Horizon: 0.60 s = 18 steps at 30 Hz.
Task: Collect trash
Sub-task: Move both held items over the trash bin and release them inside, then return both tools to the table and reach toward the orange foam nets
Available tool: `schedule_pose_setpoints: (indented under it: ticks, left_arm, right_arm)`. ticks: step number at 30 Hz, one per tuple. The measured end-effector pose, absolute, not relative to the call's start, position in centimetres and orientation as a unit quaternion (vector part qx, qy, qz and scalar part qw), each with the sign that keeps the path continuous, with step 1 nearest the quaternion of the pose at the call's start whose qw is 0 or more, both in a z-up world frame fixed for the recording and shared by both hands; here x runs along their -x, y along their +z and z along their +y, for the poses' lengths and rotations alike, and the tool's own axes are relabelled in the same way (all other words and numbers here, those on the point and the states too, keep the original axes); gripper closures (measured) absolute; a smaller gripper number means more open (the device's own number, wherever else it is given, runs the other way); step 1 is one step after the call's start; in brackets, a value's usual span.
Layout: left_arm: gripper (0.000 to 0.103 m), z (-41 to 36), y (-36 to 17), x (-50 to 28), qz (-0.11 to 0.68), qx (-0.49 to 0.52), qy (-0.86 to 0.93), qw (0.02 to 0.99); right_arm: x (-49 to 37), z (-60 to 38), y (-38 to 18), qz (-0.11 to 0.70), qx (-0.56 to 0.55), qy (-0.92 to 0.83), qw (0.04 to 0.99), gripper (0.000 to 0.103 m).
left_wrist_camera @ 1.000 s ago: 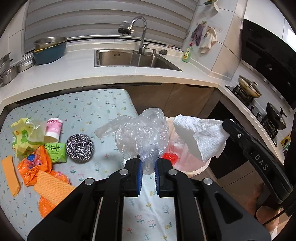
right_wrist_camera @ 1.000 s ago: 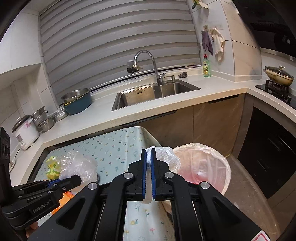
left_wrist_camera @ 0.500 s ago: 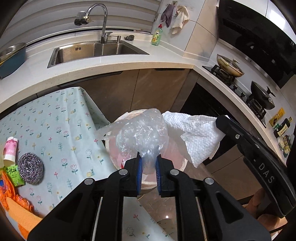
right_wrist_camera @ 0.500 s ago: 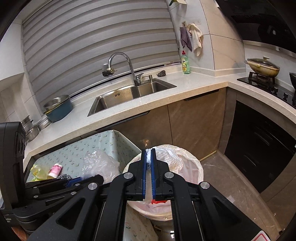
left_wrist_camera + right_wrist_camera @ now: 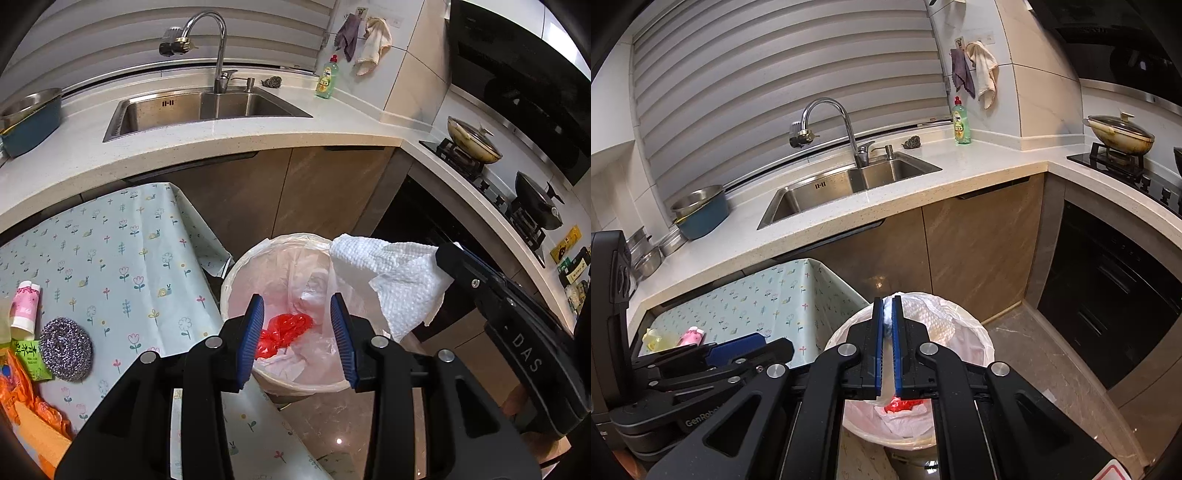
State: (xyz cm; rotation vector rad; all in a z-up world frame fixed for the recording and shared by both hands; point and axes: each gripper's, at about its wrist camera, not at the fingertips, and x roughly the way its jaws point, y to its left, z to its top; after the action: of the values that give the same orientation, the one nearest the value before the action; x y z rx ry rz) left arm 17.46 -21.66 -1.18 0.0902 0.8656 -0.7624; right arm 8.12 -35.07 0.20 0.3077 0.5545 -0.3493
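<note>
My left gripper hangs over the white-lined trash bin with its jaws opening and nothing between the blue pads. Down in the bin lie a red plastic bag and pale crumpled plastic. My right gripper is shut on a white paper towel above the bin's rim. The left wrist view shows the towel hanging over the bin's right side. On the floral tablecloth remain a steel scourer, a pink cup, a green packet and orange wrappers.
The bin stands on the floor at the table's corner, in front of brown cabinets. Behind are a counter with a sink, a dish-soap bottle and, to the right, a stove with pans. A hand holds the right gripper.
The left jaws have spread and the clear plastic bag they held has gone from between them. Both grippers have moved from the table's edge to over the bin.
</note>
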Motion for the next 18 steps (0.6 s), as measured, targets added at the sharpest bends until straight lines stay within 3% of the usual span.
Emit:
schedule_pose_setpoints:
  ticks: [14, 18]
  left_arm:
    - [0.067, -17.8, -0.9, -19.0, 0.403, -0.023, -0.32, 0.857]
    - [0.054, -16.4, -0.7, -19.5, 0.401, -0.012, -0.304, 0.864]
  right_arm:
    - [-11.1, -34.2, -0.5, 0.283, -0.14, -0.163, 0.935, 0.097]
    - [-11.5, -33.8, -0.1, 0.279, -0.141, -0.166, 0.935, 0.086]
